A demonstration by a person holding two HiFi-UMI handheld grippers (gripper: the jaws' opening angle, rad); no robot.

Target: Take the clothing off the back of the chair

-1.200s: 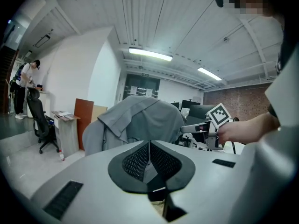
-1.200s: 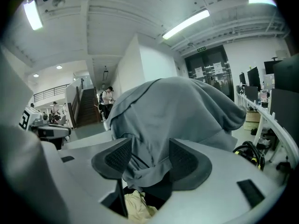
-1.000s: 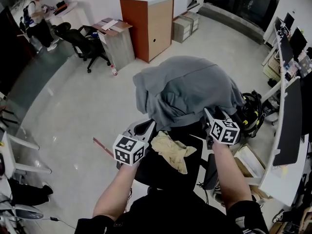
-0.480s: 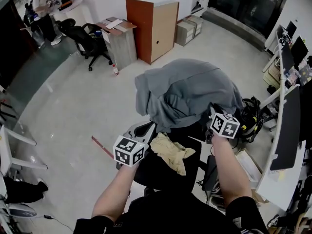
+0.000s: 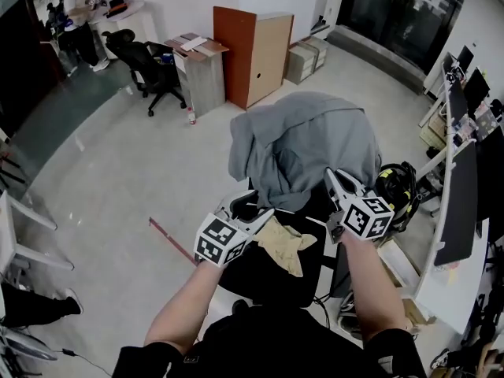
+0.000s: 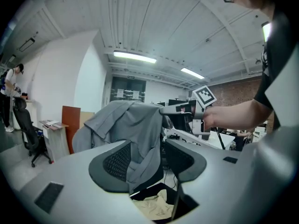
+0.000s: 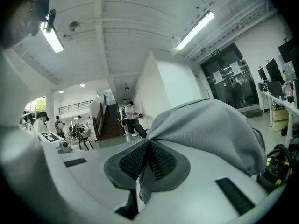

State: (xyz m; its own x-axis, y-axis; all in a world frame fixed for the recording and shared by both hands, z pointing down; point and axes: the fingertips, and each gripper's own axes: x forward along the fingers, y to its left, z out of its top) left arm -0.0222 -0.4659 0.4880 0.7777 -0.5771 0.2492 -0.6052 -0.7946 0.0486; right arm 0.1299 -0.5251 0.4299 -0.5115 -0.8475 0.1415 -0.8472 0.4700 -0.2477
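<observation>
Clothing first: the grey cloth garment [image 5: 303, 144] is draped over the back of the black office chair [image 5: 272, 282], covering its top and hanging down on both sides. My right gripper [image 5: 335, 181] is closed tight on a pinch of that garment at its right edge, with the fabric bunched between the pads. My left gripper [image 5: 250, 209] sits at the garment's lower left hem. Its jaws have just been opening and stand well apart, and a fold hangs in the gap unpressed. A crumpled beige cloth [image 5: 285, 242] lies on the seat below.
</observation>
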